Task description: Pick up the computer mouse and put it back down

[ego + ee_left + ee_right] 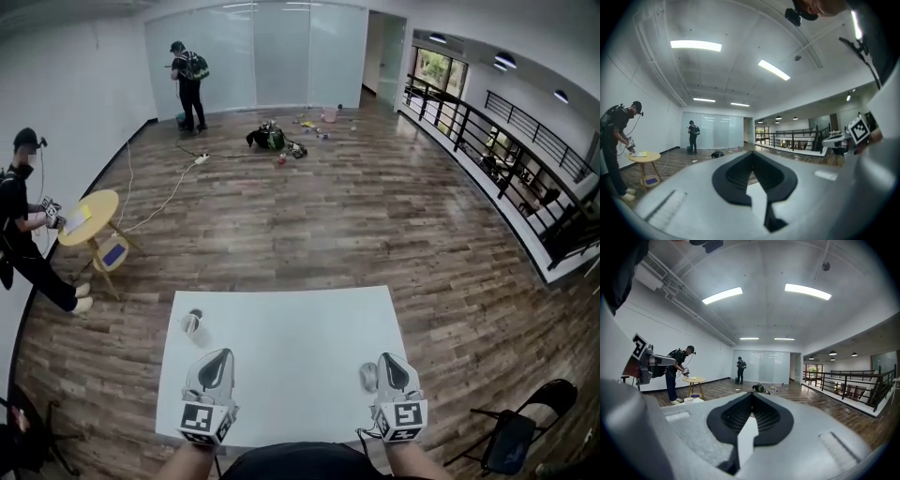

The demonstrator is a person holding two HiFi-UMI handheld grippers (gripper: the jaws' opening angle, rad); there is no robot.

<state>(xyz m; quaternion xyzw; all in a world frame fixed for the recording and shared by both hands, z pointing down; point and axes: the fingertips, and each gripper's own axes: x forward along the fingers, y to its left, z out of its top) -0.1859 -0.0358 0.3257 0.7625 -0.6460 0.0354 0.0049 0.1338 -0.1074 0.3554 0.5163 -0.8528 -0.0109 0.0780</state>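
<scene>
A white table point(291, 323) stands on the wood floor of an open hall, seen from my head view, with both hand-held tools level over its near edge.

The left gripper point(217, 354) sits toward the table's left. Its own view shows its jaws together at the tips, with nothing between them. The right gripper point(389, 358) sits toward the right, and its jaws too are pressed together and empty.

The computer mouse point(368, 377) lies flat on the table, just beside the right gripper on the side facing the left gripper, level with the jaws rather than ahead of the tips. I cannot tell whether it touches that jaw. Its long axis runs away from me, roughly in line with the way the gripper points. The right hand is by far the nearer; the left is well apart from it.

I judge this scene fits either end of the job: a mouse waiting to be lifted, or one already set back down. Neither gripper view shows the mouse itself.
</scene>
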